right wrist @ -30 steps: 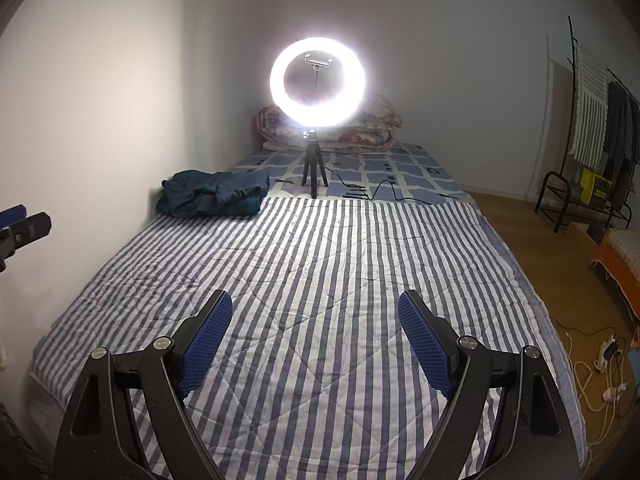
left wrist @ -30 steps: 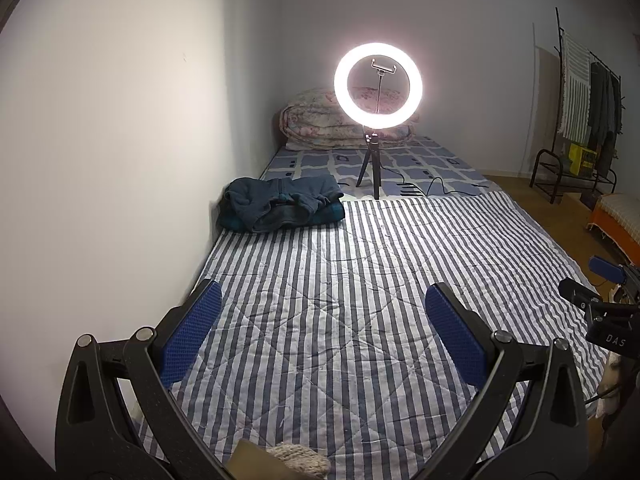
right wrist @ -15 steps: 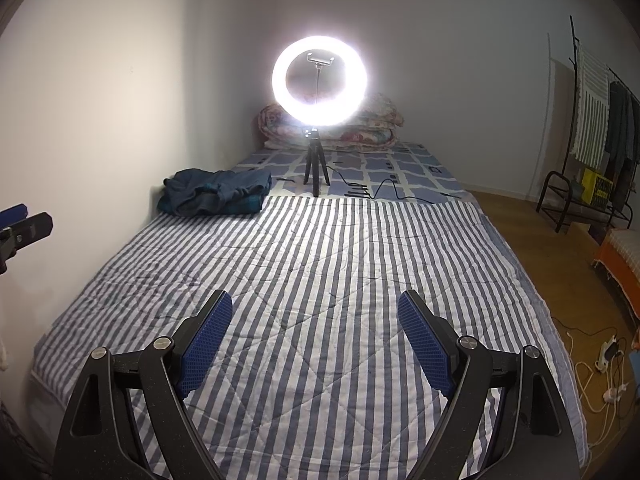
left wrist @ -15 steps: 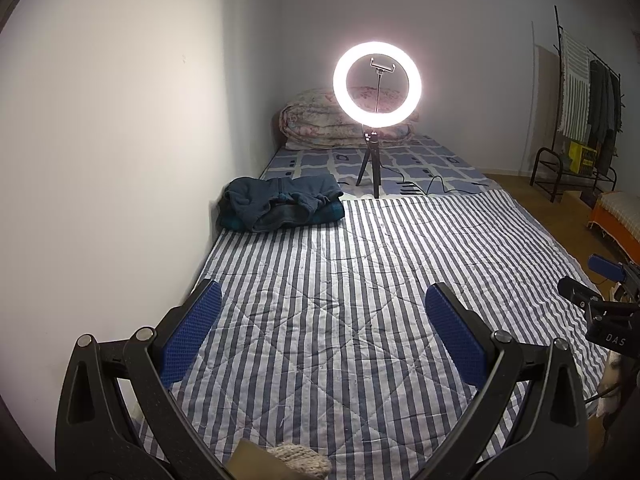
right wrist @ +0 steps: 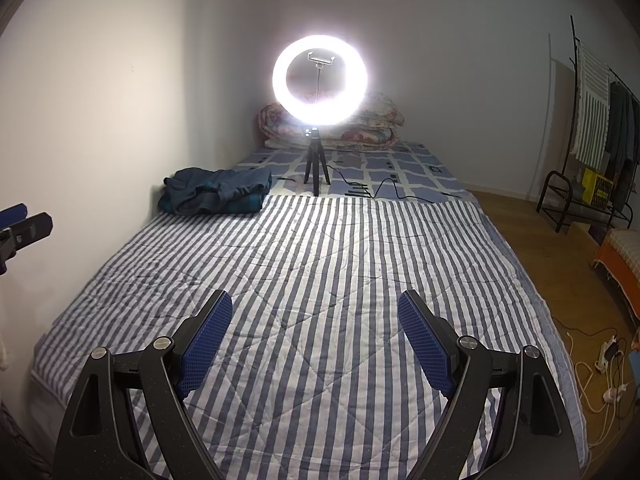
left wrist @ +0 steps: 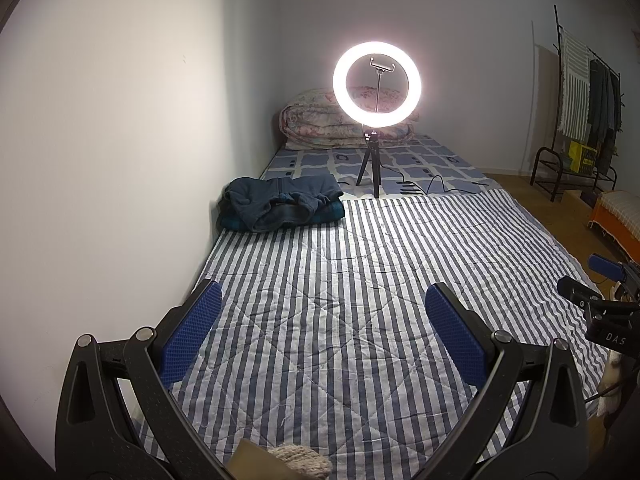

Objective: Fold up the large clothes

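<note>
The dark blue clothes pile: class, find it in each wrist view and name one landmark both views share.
Left wrist view: the dark blue clothes pile sits left of centre, by the wall at the striped quilt's far edge.
Right wrist view: the pile lies further left, at the same quilt edge.
Shared landmark: the lit ring light, right of the pile.

1. I see plain white walls (left wrist: 120, 120) meeting in the far corner.
2. A lit ring light (left wrist: 377, 84) stands on a small tripod on the bed, glaring.
3. A striped quilt (right wrist: 320, 280) covers the mattress.
4. Wooden floor (right wrist: 516, 216) lies on the right, with a clothes rack (right wrist: 592, 128), possibly holding towels.
</note>
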Tool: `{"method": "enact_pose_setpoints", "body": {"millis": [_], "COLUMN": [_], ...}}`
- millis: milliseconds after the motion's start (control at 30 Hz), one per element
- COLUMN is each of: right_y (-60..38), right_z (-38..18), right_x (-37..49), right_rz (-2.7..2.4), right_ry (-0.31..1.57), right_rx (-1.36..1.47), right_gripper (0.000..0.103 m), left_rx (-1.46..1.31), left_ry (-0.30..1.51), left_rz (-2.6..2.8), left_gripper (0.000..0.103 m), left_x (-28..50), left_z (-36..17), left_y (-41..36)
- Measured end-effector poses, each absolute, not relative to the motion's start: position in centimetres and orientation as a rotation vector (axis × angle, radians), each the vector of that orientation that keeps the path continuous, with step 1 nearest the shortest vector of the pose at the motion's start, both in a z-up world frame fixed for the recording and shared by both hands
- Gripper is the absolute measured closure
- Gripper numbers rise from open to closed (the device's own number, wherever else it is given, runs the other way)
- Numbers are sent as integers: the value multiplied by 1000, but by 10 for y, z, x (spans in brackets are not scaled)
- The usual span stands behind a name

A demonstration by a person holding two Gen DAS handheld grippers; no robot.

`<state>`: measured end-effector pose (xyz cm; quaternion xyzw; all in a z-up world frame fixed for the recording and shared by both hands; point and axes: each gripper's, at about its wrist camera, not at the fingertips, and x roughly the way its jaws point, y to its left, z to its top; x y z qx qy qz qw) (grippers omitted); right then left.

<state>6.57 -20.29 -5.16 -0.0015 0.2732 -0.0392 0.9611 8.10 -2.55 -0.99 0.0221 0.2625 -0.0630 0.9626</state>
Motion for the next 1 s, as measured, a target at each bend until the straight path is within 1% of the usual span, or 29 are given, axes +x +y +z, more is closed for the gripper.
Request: {"method": "enact_pose_setpoints", "body": {"millis": [1000], "right_y": [-206], "right_z": [-54], "right_x": [66], "right_rz": [-76], "right_ry": [564], "right_rx": [6], "right_gripper": [18], "left_rx": [62], "left_ry": [529], "left_rz": [-123], "left_gripper": [0], "left_x": [83], "left_z": [-14], "left_y": [-20]}}
